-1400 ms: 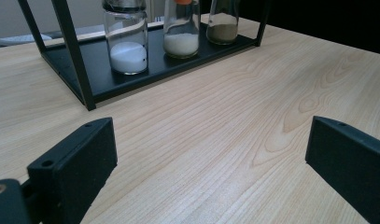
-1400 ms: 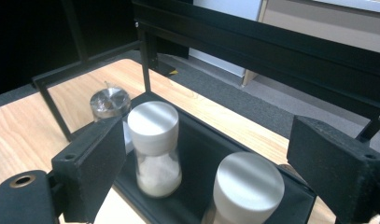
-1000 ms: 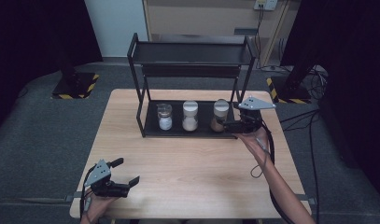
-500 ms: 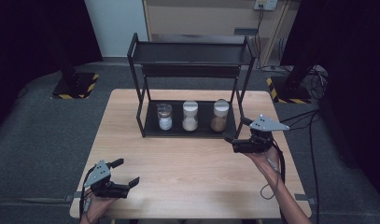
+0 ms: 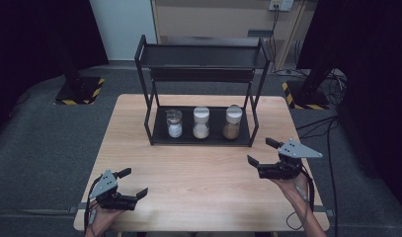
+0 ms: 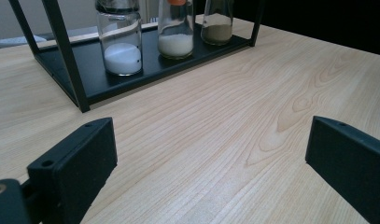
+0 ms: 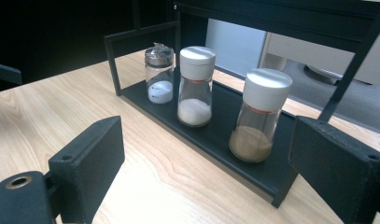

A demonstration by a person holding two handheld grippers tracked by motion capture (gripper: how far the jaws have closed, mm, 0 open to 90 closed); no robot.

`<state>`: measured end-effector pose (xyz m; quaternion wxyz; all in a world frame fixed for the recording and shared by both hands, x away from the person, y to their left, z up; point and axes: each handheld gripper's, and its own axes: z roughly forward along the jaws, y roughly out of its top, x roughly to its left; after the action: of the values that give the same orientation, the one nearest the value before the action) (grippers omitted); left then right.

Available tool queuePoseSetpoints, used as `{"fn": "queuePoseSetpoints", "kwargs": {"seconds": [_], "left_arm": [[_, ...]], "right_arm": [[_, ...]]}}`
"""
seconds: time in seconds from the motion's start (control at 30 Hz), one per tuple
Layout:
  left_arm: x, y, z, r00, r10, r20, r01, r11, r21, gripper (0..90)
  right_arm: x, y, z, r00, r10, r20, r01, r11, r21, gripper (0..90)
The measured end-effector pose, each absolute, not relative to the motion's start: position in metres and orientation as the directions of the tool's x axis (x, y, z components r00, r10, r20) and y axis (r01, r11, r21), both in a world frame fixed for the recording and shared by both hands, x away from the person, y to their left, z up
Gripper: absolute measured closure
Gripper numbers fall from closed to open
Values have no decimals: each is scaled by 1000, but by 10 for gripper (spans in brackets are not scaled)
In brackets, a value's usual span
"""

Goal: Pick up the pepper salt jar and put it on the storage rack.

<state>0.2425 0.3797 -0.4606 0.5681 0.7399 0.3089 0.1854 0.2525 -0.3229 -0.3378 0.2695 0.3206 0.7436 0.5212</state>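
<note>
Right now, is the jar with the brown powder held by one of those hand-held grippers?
No, the brown-powder jar stands alone on the rack's bottom shelf, untouched.

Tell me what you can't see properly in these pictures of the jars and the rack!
- Brown-powder jar: in the left gripper view the top edge cuts off its lid.
- White-powder jar: same view, its cap is mostly cut off too.
- Rack: the right gripper view's top edge cuts off its upper shelf.
- Jar labels: none readable; the jars are too small in the high view.
</note>
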Motion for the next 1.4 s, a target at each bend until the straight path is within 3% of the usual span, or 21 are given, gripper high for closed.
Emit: {"fn": "queuePoseSetpoints", "kwargs": {"seconds": [0.77, 1.4], "left_arm": [[244, 379, -460, 754, 653, -73, 241, -172, 955, 12], [246, 378, -461, 767, 639, -67, 236, -184, 954, 18]], "right_arm": [[199, -353, -376, -635, 771, -49, 199, 225, 954, 94], [198, -364, -408, -647, 761, -32, 214, 222, 951, 95]]}}
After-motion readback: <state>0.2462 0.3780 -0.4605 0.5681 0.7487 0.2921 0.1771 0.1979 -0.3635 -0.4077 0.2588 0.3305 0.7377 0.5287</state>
